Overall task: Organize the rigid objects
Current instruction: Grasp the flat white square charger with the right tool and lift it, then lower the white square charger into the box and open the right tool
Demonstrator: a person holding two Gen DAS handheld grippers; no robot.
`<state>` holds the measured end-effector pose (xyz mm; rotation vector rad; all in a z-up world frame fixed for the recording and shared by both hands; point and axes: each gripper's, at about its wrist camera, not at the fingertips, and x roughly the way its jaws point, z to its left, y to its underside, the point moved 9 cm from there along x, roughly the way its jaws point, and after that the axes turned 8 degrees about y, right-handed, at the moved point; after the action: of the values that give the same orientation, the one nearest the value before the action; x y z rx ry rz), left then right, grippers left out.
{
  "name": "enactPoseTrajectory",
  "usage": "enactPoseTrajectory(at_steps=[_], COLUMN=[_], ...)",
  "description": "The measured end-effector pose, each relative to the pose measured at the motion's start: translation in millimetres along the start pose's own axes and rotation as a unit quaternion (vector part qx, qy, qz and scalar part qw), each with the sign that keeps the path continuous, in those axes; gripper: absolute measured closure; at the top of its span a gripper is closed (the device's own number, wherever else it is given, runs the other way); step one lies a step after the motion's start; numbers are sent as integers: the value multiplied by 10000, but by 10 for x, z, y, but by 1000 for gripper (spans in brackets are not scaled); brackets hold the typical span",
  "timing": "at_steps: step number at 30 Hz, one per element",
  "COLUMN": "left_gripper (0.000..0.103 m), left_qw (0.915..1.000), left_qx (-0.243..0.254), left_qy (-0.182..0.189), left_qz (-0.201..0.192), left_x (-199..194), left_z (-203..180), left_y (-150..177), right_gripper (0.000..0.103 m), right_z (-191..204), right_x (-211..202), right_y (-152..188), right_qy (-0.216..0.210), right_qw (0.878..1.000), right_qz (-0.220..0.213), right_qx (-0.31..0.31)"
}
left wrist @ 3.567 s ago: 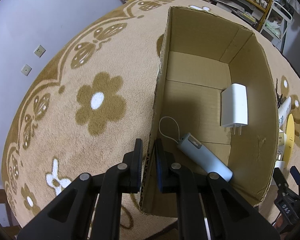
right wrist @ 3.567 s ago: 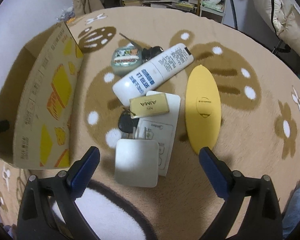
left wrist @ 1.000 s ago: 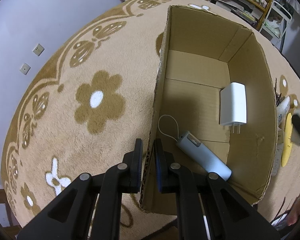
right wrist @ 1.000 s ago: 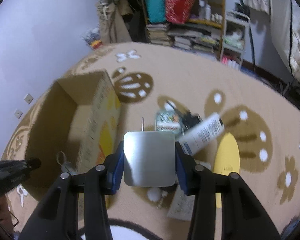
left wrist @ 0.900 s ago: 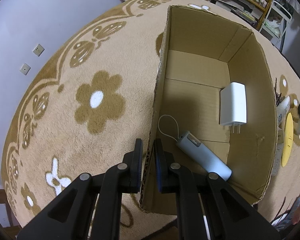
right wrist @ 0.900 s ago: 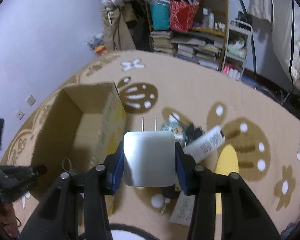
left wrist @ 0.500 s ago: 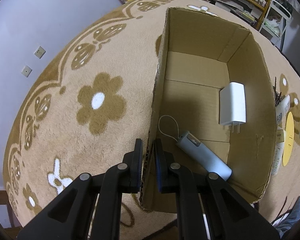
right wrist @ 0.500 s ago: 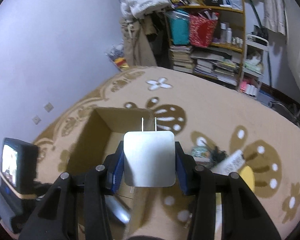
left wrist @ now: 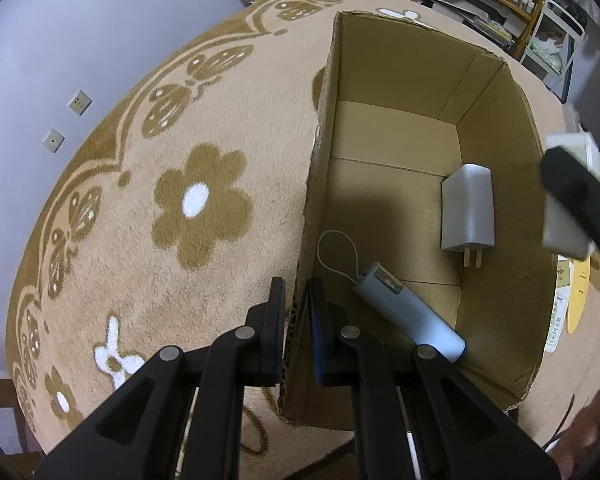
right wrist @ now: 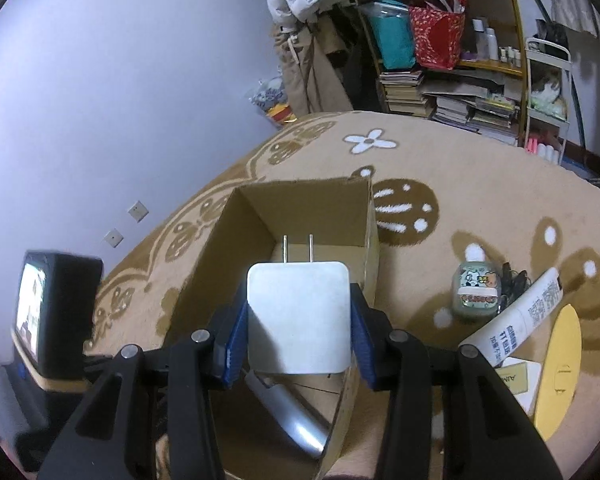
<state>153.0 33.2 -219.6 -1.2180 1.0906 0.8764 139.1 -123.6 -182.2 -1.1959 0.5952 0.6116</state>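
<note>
My left gripper (left wrist: 296, 312) is shut on the near left wall of an open cardboard box (left wrist: 323, 148) standing on the rug. Inside the box lie a white plug charger (left wrist: 467, 208) and a grey-blue cylinder with a cord loop (left wrist: 407, 312). My right gripper (right wrist: 298, 320) is shut on a square white wall charger (right wrist: 298, 316), prongs pointing forward, held above the box (right wrist: 260, 208). In the left wrist view that gripper and its charger (left wrist: 567, 200) show at the right edge, over the box's right wall.
On the rug right of the box lie a white tube (right wrist: 519, 316), a small printed tin (right wrist: 475, 296), a yellow oval case (right wrist: 559, 364) and a gold card (right wrist: 515, 376). A small screen (right wrist: 48, 308) stands at the left. Shelves with books line the far wall.
My right gripper has carried the square charger left and up, from over the pile of items to above the open box. The left gripper kept its hold on the box wall.
</note>
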Motion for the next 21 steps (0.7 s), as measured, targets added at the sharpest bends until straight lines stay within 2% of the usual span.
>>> enactPoseTrajectory(at_steps=[10,21], left_gripper=[93,93], left_qw=[10000,10000], left_qx=[-31,-18], left_qy=[34,59], left_qz=[14,21], left_x=[7,11], left_z=[8,18], left_y=[1,-7], right_gripper=[54,54], right_z=[22,75], right_x=[95,158], right_y=[58,119], right_qy=[-1,237], right_qw=[9999,9987], right_qz=[96,162], right_qx=[-83,-423])
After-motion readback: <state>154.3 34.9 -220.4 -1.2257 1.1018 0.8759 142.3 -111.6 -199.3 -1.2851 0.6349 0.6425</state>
